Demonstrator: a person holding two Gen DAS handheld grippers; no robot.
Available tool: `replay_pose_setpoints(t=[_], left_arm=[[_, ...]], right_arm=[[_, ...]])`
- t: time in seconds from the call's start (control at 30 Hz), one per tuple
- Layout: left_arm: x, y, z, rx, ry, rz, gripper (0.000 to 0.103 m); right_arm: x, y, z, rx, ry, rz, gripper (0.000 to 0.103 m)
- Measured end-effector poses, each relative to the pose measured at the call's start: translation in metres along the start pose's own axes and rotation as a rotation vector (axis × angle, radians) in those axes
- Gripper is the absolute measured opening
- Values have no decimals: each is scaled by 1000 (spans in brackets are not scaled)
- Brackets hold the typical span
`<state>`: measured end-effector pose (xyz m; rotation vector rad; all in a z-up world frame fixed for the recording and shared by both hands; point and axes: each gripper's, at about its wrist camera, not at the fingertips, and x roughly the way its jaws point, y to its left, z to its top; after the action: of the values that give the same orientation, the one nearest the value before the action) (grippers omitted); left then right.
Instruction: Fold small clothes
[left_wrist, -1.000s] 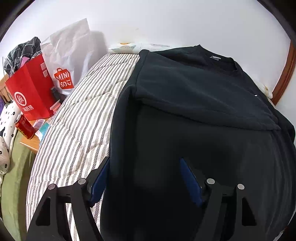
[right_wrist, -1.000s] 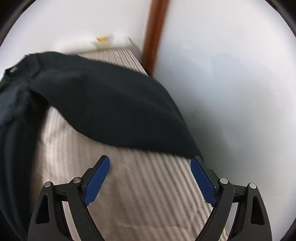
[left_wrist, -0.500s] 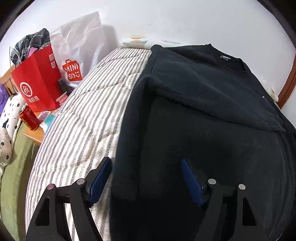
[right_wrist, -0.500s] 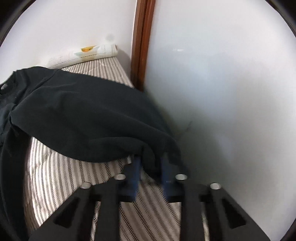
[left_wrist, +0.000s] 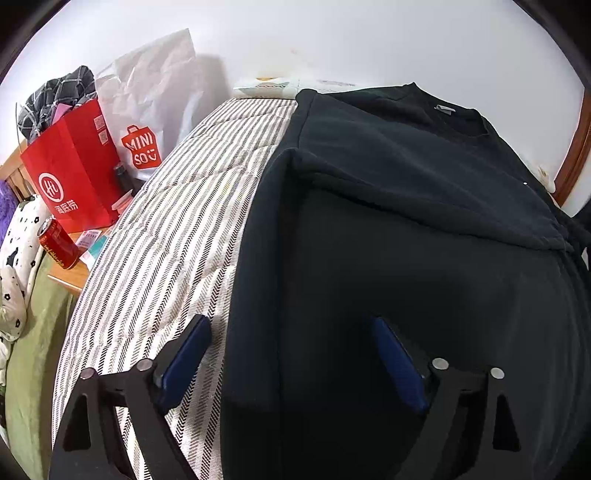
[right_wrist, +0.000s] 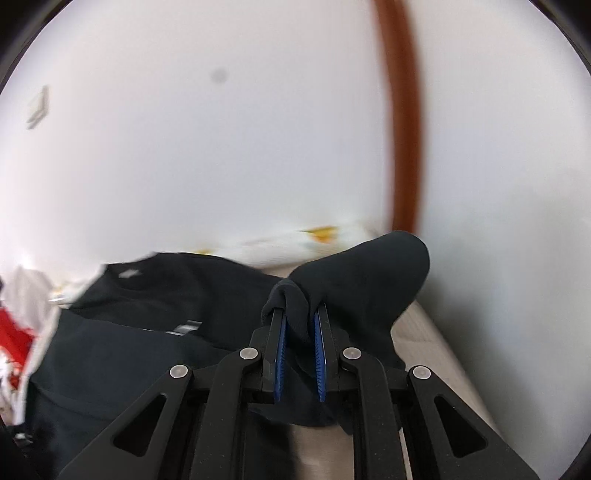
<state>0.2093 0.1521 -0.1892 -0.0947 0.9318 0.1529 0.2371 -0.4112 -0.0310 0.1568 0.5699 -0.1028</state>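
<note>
Sweatshirt (left_wrist: 388, 177) on striped bed (left_wrist: 177, 221) | left gripper (left_wrist: 291, 354) jaws opening, empty | right gripper (right_wrist: 300, 317) jaws pinch sleeve (right_wrist: 369, 273) | red bag (left_wrist: 74, 173) beside bed

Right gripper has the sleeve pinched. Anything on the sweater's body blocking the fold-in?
Nothing visible. The right gripper is shut on the sleeve. The black sweater lies flat with only its other sleeve already folded across; the left gripper, jaws opening, straddles its edge, pinching nothing.
</note>
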Motion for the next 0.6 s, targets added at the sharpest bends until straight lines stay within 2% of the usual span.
replay_pose_setpoints(t=[0.2,0.37,0.4,0.47,0.5,0.53,0.6], left_arm=[[1,0,0,-1,0,-4,93],[1,0,0,-2,0,-5,94],[1,0,-1,-2,0,-6,94],[1,0,-1,-2,0,-6,95],[1,0,-1,-2,0,-7,95],[1,0,-1,-2,0,-6,95],[1,0,-1,-2,0,-7,96]], right_arm=[[26,103,-10,-114,23,159,14],[65,178,-51,-258,143,197,18],[71,186,-60,-286,174,190,22],[83,192,-83,-329,253,175,36],[86,189,-88,-323,280,178,47],[84,182,-95,-305,304,181,53],[75,167,-101,-273,321,201,56]])
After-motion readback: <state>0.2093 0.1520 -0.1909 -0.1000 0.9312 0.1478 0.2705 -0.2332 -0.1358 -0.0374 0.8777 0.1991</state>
